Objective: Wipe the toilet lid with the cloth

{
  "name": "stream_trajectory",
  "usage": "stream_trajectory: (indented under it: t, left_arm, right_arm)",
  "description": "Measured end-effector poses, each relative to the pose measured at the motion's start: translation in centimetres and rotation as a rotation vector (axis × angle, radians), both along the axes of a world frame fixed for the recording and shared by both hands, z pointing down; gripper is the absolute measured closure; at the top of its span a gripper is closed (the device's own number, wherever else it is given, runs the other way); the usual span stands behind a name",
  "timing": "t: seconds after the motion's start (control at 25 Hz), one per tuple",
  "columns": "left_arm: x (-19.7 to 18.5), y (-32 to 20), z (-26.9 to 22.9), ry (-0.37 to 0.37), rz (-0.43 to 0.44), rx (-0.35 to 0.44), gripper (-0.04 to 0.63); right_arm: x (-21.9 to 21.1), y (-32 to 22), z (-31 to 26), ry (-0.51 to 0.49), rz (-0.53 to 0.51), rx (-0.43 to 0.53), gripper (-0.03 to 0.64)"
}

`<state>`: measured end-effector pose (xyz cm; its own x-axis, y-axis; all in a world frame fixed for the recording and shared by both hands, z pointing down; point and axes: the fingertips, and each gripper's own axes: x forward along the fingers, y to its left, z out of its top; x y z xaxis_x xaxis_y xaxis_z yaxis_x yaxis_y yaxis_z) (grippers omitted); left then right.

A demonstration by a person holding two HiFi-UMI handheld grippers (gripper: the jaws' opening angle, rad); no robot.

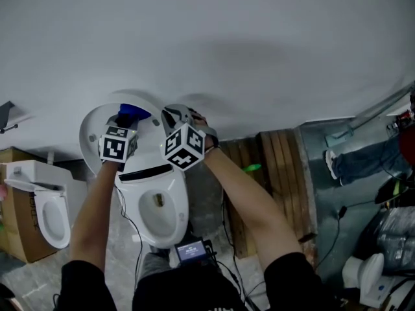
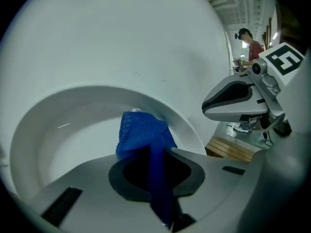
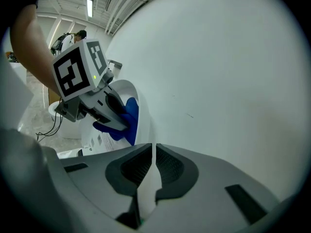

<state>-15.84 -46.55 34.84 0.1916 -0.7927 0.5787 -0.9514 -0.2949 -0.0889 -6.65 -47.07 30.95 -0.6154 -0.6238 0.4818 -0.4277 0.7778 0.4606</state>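
Left gripper view: your left gripper [image 2: 154,165] is clamped on the blue cloth [image 2: 141,130], which sits against the raised toilet lid [image 2: 68,130] near its top right rim. Your right gripper [image 3: 151,164] is nearly closed, pinching the lid's right edge, apparently to steady it. Wiping looks under way, with the left and lower lid face probably still to cover.

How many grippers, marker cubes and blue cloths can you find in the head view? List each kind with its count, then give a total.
Grippers: 2, the left gripper and the right gripper
Marker cubes: 2, the left cube and the right cube
Blue cloths: 1, the blue cloth
Total: 5
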Motion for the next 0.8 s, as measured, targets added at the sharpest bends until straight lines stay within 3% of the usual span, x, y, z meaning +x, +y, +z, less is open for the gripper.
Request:
stream_trajectory:
  t: [0.48,0.64,0.8]
  left_arm:
    - [5.3,0.9,6.4,0.078,0.102,-0.120,0.541]
    - [6.6,1.9,9.5,0.047,0.152,-0.174,0.541]
    - [6.8,2.1,12.6,0.077,0.144,-0.222,0.541]
  right_arm:
    - [0.6,0.0,4.9,-0.013,0.026,-0.092,0.583]
    - [0.8,-0.1,6.7,-0.023,0.050,-0.123,0.583]
    - [0.8,-0.2,7.8,-0.048,0.074,-0.151,0.583]
